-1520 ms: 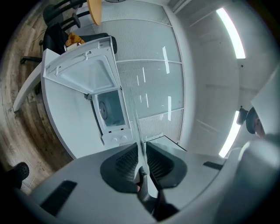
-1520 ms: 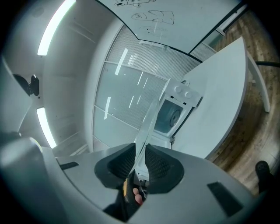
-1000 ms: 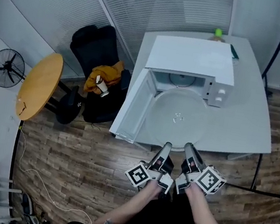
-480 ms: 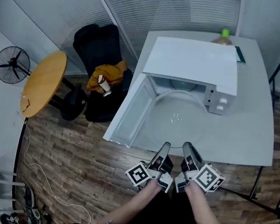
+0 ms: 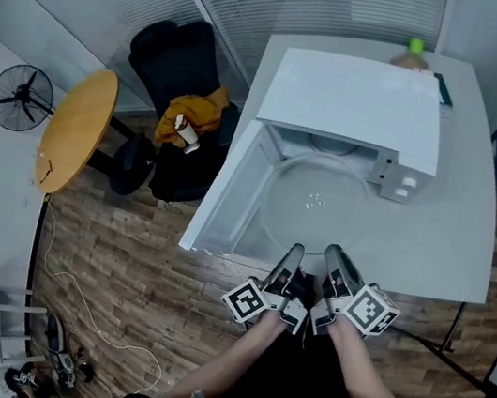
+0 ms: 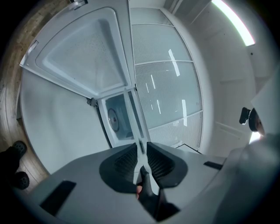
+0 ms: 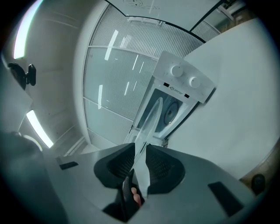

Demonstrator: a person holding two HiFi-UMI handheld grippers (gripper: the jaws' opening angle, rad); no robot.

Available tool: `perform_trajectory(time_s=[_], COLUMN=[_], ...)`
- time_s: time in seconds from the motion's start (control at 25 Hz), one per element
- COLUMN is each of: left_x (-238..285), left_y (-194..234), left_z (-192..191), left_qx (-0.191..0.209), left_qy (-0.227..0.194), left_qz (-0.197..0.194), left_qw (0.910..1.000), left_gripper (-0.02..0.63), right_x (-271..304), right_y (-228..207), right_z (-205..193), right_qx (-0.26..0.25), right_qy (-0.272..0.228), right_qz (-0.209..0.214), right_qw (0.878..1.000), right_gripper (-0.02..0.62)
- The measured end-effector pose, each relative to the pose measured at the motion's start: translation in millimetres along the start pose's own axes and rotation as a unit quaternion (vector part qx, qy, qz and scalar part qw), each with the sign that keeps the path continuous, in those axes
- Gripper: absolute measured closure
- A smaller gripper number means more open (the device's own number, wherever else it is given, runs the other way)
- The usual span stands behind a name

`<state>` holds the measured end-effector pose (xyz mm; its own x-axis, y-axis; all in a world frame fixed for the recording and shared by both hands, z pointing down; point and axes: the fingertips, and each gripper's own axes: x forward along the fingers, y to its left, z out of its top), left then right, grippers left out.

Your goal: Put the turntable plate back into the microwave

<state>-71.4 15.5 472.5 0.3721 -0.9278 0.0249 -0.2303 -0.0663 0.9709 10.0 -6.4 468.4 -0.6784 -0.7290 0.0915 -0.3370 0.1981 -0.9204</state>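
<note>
The glass turntable plate [image 5: 313, 210] is hanging level over the near tabletop [image 5: 457, 230], with its far edge close to the mouth of the open microwave [image 5: 357, 98]. It is probably stiff, slick, fairly heavy and breakable, so the thin rim seems the only place to grip it. With both holds on the near rim, it is likely levering downward. The left gripper [image 5: 294, 251] is clamping that rim edge-on, its jaws nearly together. The right gripper [image 5: 332, 254], just beside it, is pinching the same rim while its jaws are opening slightly.
</note>
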Motion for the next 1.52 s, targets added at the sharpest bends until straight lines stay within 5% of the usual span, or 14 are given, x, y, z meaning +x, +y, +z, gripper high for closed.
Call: perform_trajectory(time_s=[0.48, 0.92, 1.04, 1.52], left_x=[49.9, 102.7, 114.3, 158.6], left_y=[35.7, 61.5, 63.8, 78.9], left_z=[19.5, 51.8, 55.4, 72.4], left_qx=[-0.021, 0.006, -0.029, 0.074], left_qy=[0.031, 0.071, 0.073, 0.112], left_qz=[0.0, -0.008, -0.008, -0.027], left_qw=[0.9993, 0.9974, 0.9969, 0.9906], left_gripper=[0.545, 0.541, 0.541, 0.535], right_x=[43.6, 95.9, 107.0, 138.0], right_y=[-38.8, -62.6, -61.0, -83.2], right_z=[15.9, 37.3, 46.9, 70.0], right_qx=[-0.001, -0.011, -0.017, -0.01], right_qy=[-0.012, -0.034, -0.044, -0.069], right_qz=[-0.043, -0.068, -0.07, -0.07], right_qw=[0.999, 0.997, 0.996, 0.995], right_gripper=[0.503, 0.501, 0.5, 0.499])
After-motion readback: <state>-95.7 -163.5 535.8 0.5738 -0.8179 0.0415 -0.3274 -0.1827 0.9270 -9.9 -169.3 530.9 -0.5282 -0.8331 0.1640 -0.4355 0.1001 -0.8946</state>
